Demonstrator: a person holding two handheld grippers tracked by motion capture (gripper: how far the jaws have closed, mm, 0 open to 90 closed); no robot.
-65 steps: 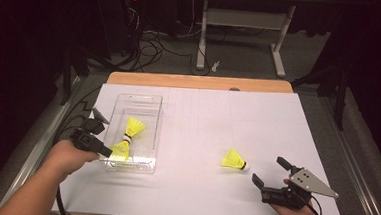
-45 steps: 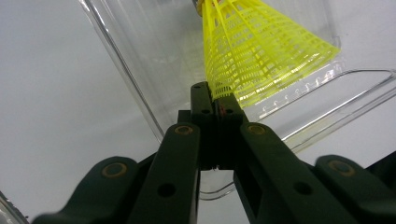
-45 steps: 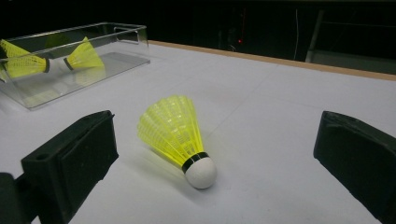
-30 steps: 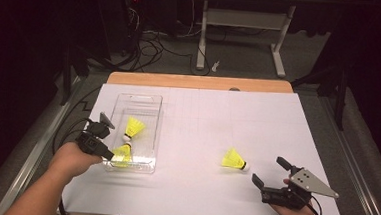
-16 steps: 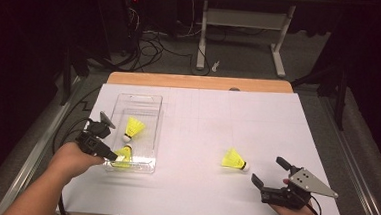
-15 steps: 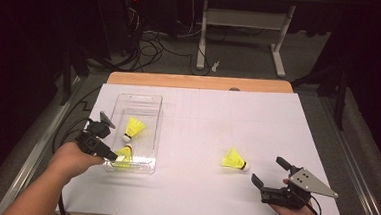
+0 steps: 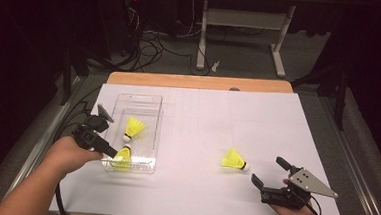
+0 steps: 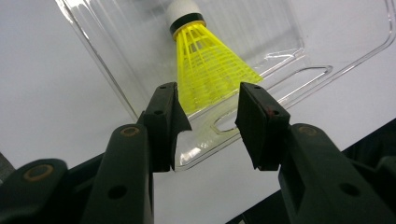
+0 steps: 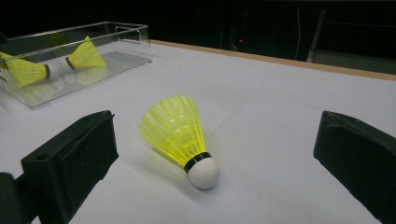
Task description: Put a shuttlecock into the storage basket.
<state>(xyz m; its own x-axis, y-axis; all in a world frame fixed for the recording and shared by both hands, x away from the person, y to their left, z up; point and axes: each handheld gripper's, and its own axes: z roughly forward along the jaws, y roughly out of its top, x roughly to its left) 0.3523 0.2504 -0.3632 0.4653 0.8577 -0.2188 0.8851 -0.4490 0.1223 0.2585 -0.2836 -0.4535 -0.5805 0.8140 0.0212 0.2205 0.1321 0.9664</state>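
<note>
White worktop (image 7: 277,123). Left claw (image 8: 208,123) spread above tray (image 7: 151,102). Right claw (image 9: 210,154) spread wide, shuttlecock (image 9: 180,133) between jaws: pinch cork end, gently.

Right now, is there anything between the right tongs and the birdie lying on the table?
Nothing: in the right gripper view, bare white table separates the open right tongs from the yellow birdie.
</note>
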